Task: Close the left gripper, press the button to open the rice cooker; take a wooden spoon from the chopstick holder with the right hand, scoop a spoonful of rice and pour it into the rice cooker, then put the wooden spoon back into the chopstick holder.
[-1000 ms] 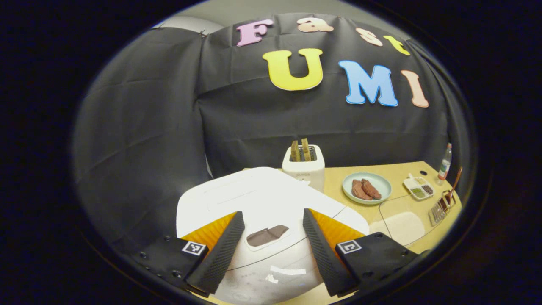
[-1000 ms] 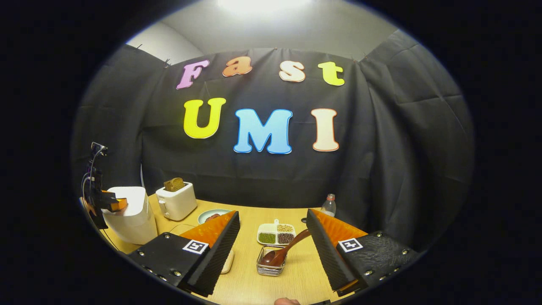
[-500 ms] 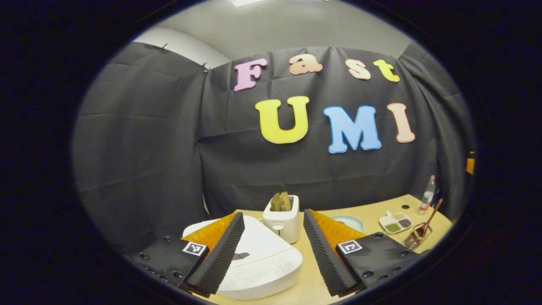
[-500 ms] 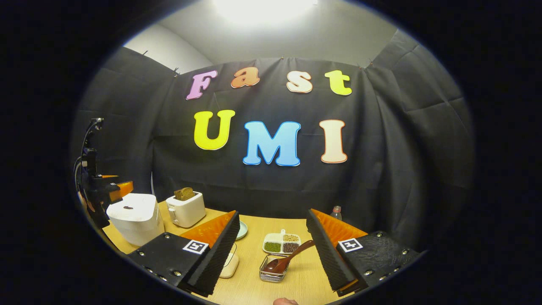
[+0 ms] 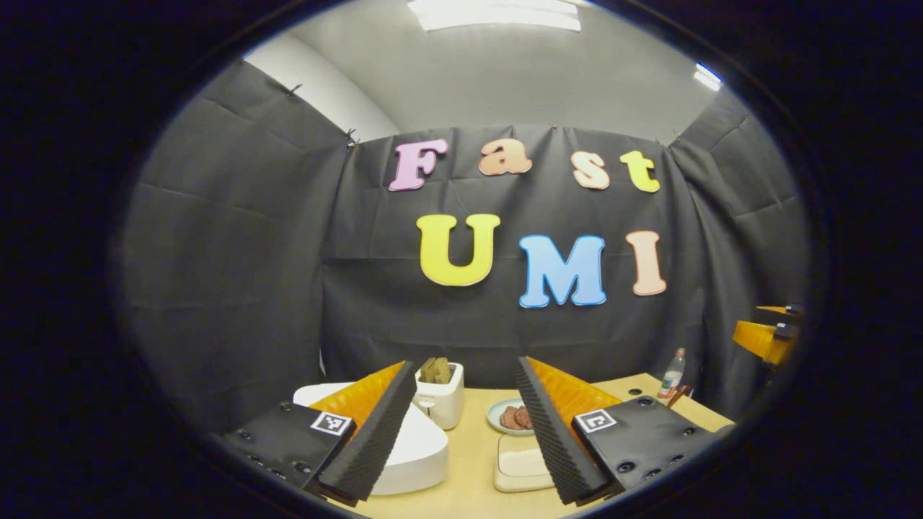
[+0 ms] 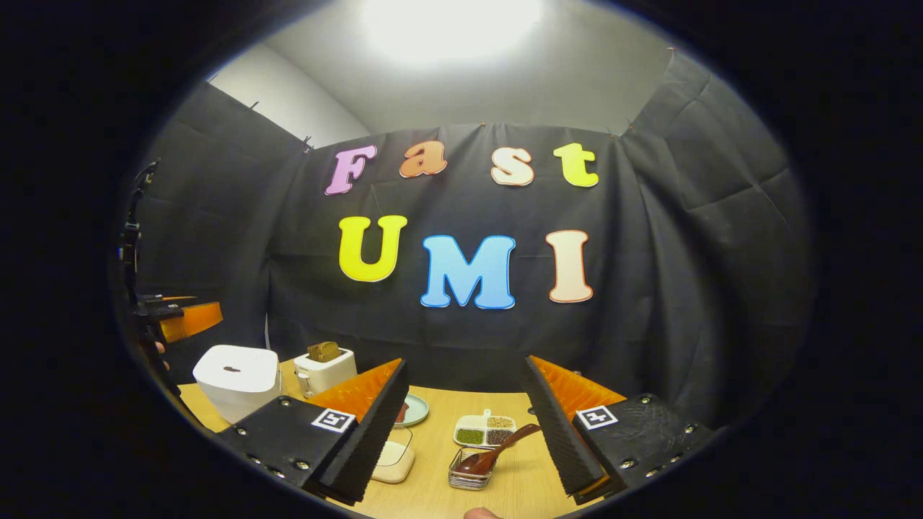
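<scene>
Bright ceiling light (image 6: pixel 451 18) glare, sharp focus, fisheye-bent edges

Black cloth wall (image 6: pixel 685 288), grey ceiling w/ bright light (image 6: pixel 451 18), light wood table (image 6: pixel 433 490)

We see the white, rounded-box rice cooker (image 6: pixel 236 380) standing on the desk with its lid shut. The dark brown wooden spoon (image 6: pixel 496 452) leans bowl-down in the small wire chopstick holder (image 6: pixel 467 476); a lidded, shallow white rice container (image 6: pixel 393 459) sits nearby.
</scene>
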The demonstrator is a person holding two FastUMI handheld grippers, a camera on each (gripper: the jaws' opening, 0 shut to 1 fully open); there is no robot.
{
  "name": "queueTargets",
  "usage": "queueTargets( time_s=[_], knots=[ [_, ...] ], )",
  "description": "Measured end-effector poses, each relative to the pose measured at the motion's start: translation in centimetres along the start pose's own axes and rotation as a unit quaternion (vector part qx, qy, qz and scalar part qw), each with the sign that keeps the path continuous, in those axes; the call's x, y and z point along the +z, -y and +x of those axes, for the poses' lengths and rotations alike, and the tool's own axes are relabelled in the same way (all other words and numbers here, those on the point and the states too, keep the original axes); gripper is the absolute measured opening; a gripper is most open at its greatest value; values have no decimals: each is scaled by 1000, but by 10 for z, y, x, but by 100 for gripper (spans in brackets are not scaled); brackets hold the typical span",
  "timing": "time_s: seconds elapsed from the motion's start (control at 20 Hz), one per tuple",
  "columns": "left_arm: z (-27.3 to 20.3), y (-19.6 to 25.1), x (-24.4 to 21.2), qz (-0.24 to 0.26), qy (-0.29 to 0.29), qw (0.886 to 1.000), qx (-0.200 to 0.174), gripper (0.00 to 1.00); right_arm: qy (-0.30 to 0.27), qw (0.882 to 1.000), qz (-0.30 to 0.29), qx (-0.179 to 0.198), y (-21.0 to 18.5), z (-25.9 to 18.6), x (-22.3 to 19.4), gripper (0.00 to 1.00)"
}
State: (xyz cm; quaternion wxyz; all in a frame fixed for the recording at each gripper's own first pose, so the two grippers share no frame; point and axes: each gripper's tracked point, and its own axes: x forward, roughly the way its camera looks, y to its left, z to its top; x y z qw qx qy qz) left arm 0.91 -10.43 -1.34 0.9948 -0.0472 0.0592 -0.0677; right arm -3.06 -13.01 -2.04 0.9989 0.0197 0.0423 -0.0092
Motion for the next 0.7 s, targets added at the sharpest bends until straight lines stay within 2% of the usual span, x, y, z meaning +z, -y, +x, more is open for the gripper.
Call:
queueTargets(
  time_s=[0.35, 0.7],
  knots=[
    [-23, 1, 18, -20, 15, 999, -25, 98, 16, 1000, 4, -3, -25, -10, 15, 96],
    [-36, -2, 36, 4, 35, 999, -36, 98, 44, 999, -9, -3, -39, -11, 37, 96]
  ],
)
